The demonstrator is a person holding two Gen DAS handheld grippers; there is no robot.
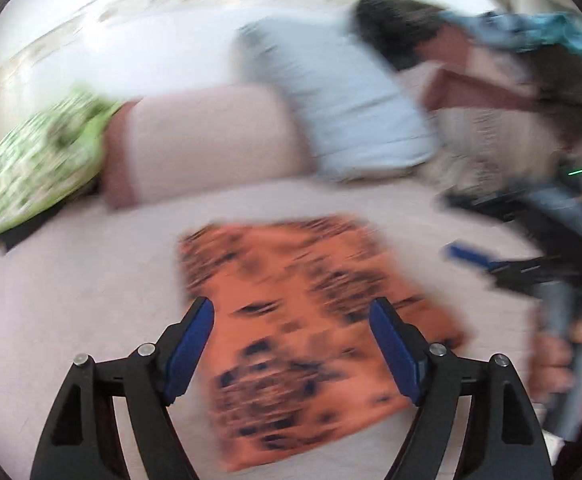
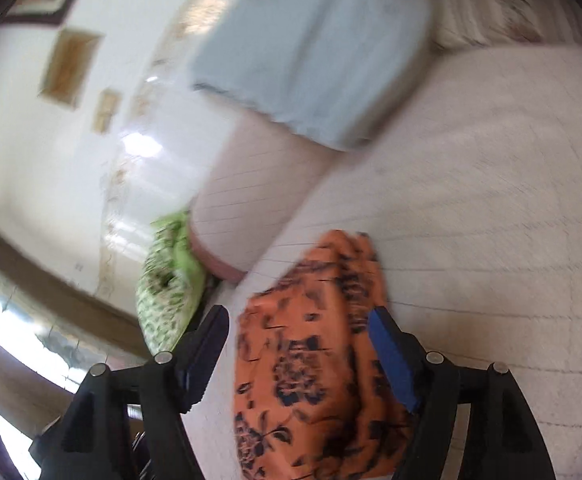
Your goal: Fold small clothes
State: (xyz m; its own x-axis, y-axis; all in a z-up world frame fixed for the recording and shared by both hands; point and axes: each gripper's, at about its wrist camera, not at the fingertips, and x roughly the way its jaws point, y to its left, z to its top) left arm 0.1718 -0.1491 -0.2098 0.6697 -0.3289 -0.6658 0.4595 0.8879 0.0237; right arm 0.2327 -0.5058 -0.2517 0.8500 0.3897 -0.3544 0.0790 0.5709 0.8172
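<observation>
An orange cloth with a dark floral print [image 1: 303, 320] lies flat on the pale bed, folded to a rough rectangle. My left gripper [image 1: 293, 312] is open above its near part, holding nothing. In the right wrist view the same cloth [image 2: 315, 360] lies below my right gripper [image 2: 299, 320], which is open and empty. The right gripper also shows in the left wrist view [image 1: 491, 264], held in a hand at the right edge. Both views are motion-blurred.
A pink bolster [image 1: 207, 140], a pale blue pillow [image 1: 331, 96] and a green patterned pillow [image 1: 39, 160] lie at the head of the bed [image 2: 491, 200]. More clothes [image 1: 531, 32] are piled at the far right. A white wall [image 2: 71, 140] stands behind.
</observation>
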